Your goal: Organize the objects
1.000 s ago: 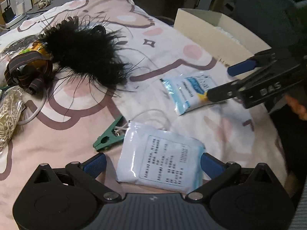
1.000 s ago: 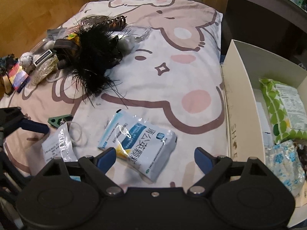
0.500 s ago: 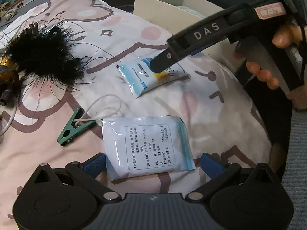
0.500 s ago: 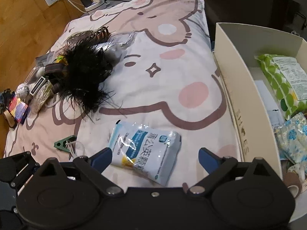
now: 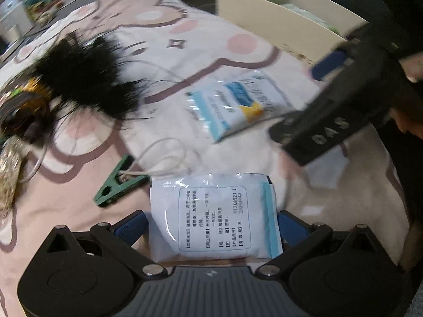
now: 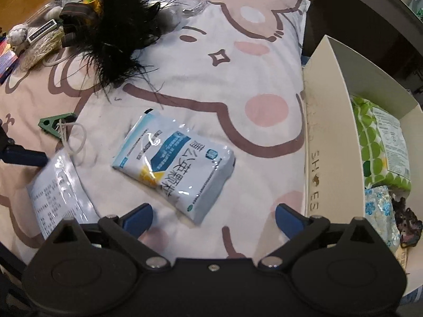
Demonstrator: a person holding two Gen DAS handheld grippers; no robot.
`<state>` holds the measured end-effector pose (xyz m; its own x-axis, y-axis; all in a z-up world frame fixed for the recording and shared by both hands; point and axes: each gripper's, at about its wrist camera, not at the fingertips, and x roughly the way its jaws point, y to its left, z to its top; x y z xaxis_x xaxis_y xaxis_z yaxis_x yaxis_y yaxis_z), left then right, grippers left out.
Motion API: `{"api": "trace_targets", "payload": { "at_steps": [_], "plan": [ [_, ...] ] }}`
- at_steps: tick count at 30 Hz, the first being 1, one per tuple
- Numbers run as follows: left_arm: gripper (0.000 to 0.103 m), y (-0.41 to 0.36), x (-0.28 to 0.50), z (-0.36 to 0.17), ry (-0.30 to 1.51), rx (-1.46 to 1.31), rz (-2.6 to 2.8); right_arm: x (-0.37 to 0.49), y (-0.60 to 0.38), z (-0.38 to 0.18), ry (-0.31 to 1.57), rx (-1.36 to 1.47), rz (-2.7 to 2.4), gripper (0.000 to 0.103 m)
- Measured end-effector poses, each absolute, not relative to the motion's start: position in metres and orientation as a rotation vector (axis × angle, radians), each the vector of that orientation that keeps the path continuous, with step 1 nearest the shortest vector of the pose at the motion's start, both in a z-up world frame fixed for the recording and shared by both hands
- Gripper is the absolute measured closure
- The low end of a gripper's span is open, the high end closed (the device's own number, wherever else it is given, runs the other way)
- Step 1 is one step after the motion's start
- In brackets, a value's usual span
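Note:
A white sachet with black print (image 5: 214,216) lies on the pink cartoon bedspread, between the open jaws of my left gripper (image 5: 211,224); it also shows in the right wrist view (image 6: 58,192). A blue-and-white medicine packet (image 6: 174,163) lies just ahead of my open right gripper (image 6: 214,218); it also shows in the left wrist view (image 5: 238,103). The right gripper's body (image 5: 343,100) hovers over that packet's right side. A cream shoebox (image 6: 314,121) stands to the right.
A green clothes peg with white string (image 5: 119,182) lies left of the sachet. A black feathery item (image 6: 121,23) and a pile of small things (image 6: 34,34) lie at the far left. The box holds a green-dotted packet (image 6: 380,142) and a blue-flowered bag (image 6: 380,208).
My left gripper has moved forward so the white sachet sits deeper between its jaws. My right gripper has dropped lower and closer to the blue packet.

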<state>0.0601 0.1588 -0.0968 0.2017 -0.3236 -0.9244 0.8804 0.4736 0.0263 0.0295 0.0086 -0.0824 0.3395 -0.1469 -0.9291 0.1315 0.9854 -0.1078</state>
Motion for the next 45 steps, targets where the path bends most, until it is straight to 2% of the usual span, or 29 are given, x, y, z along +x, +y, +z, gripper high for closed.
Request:
{"api": "trace_targets", "payload": {
  "at_steps": [18, 29, 37, 45],
  "plan": [
    [0.0, 0.191, 0.121, -0.092, 1.11, 0.338, -0.583, 0.036, 0.006, -0.07, 1.101, -0.141, -0.298, 0.002],
    [0.0, 0.194, 0.111, -0.083, 1.247, 0.272, -0.746, 0.039, 0.003, -0.058, 1.005, 0.151, -0.146, 0.002],
    [0.0, 0.187, 0.106, -0.078, 1.074, 0.413, -0.657, 0.055, -0.011, -0.072, 0.947, 0.444, -0.184, 0.001],
    [0.0, 0.164, 0.103, -0.09, 1.013, 0.477, -0.703, 0.065, 0.004, -0.082, 0.99, 0.284, -0.17, 0.0]
  ]
}}
